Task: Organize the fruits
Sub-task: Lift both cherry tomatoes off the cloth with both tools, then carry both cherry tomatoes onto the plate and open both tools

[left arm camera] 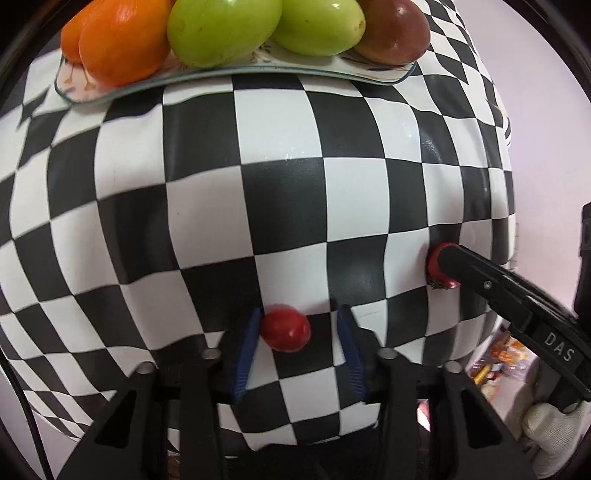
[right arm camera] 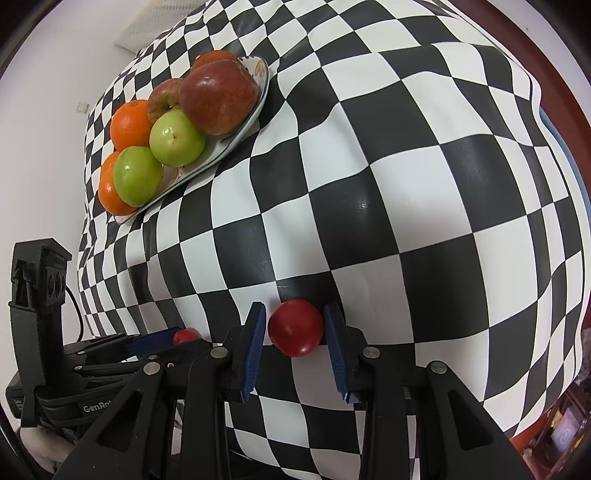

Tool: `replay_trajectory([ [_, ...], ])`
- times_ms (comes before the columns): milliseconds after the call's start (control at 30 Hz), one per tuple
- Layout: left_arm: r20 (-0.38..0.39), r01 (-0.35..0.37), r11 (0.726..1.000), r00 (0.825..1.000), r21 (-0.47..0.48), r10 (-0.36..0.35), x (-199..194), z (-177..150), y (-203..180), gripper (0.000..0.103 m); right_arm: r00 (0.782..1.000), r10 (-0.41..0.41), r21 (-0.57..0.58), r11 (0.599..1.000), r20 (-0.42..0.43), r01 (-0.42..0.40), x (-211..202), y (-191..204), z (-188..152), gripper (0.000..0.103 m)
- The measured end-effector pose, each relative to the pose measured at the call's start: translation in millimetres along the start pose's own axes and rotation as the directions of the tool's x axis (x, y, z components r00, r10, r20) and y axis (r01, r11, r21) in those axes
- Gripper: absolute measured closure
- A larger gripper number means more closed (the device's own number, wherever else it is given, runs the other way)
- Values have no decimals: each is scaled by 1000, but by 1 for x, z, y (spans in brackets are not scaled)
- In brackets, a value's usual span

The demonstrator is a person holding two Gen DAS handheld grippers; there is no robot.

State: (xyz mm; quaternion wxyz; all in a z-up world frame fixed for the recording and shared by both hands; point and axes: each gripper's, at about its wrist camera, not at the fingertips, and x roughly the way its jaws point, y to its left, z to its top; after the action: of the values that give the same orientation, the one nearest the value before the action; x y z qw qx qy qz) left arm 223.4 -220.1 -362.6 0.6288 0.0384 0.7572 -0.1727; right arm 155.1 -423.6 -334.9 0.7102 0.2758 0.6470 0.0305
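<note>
A small red fruit (left arm camera: 285, 329) lies on the checkered cloth between the blue pads of my left gripper (left arm camera: 299, 325); the jaws are open, the left pad close to it. A second small red fruit (right arm camera: 295, 328) lies between the pads of my right gripper (right arm camera: 295, 325), which is open with a gap on the left side. In the left wrist view the right gripper (left arm camera: 443, 269) reaches in from the right around that fruit (left arm camera: 435, 266). In the right wrist view the left gripper (right arm camera: 162, 339) shows at lower left with its fruit (right arm camera: 186, 335).
A patterned plate (left arm camera: 236, 72) at the far side holds oranges (left arm camera: 122, 40), green fruits (left arm camera: 221, 29) and a red apple (left arm camera: 397, 33). It also shows in the right wrist view (right arm camera: 236, 144) at upper left. The checkered cloth (right arm camera: 406, 184) covers the table, dropping off at the right.
</note>
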Motion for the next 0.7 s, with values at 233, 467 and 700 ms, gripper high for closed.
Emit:
replay_trajectory([
  [233,30,-28,1000,999,-3,28,-9,1,-6,79,997,-75,-96,992,33,78,1,18,-5,69],
  [467,113,20,998,994,-57,-14,-51,5,10,79,998,8,-99,995,65,-2,-13,32,0,69],
  [700,231,98,984,971,-149,-62,-110,21,47,79,992,89,-132,988,93,-77,-20,68,25,69],
])
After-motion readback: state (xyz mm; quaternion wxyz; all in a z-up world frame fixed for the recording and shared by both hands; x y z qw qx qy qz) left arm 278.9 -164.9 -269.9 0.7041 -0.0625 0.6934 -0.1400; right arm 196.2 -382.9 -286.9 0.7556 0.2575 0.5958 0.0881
